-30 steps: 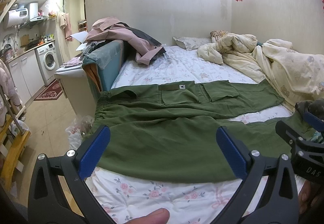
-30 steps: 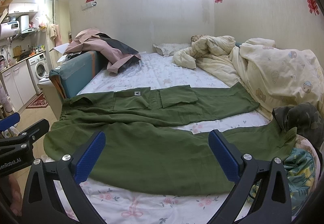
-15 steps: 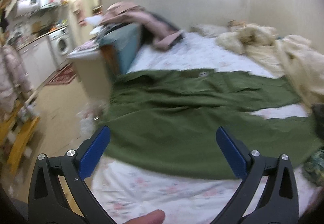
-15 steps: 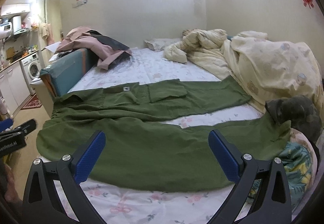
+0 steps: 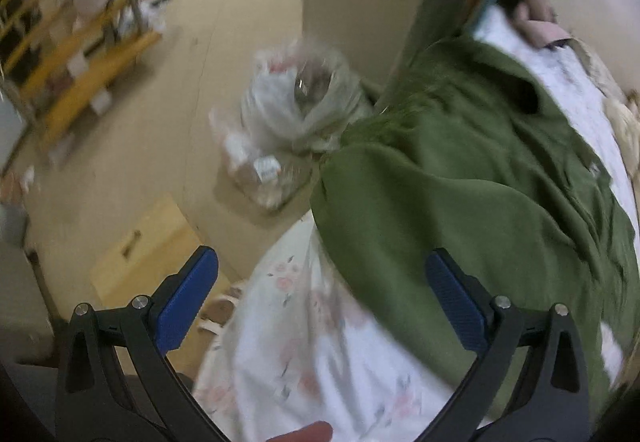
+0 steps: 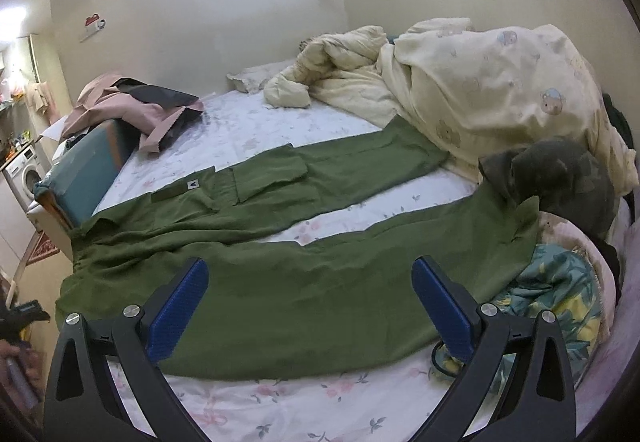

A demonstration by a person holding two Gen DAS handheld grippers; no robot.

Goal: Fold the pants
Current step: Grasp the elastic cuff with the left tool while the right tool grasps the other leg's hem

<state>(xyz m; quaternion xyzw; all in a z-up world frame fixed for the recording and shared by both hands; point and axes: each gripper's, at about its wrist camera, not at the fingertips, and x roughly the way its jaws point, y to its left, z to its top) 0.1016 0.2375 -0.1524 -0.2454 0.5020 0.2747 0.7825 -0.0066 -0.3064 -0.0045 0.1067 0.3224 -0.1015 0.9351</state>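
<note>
The folding has not really begun. The green pants (image 6: 280, 274) lie spread out flat on the bed (image 6: 280, 402), with the two legs apart like a V and white sheet showing between them. Both tongs are wide apart and hold nothing.

The left tongs (image 5: 320, 302) point down at the waist end of the pants (image 5: 460, 210), near the edge of the bed (image 5: 300, 342). The waist corner sits just ahead of them, a bit to the right. Past it, on the floor, is a plastic bag (image 5: 296, 110). This view is blurry.

The right tongs (image 6: 308, 306) hover over the near leg, which runs across right in front of them. The far leg lies farther ahead.

I think the next move is for each of the tongs to pinch the near edge, then lift that leg over onto the far one. The cloth looks soft and a little wrinkled, so it may sag.
</note>
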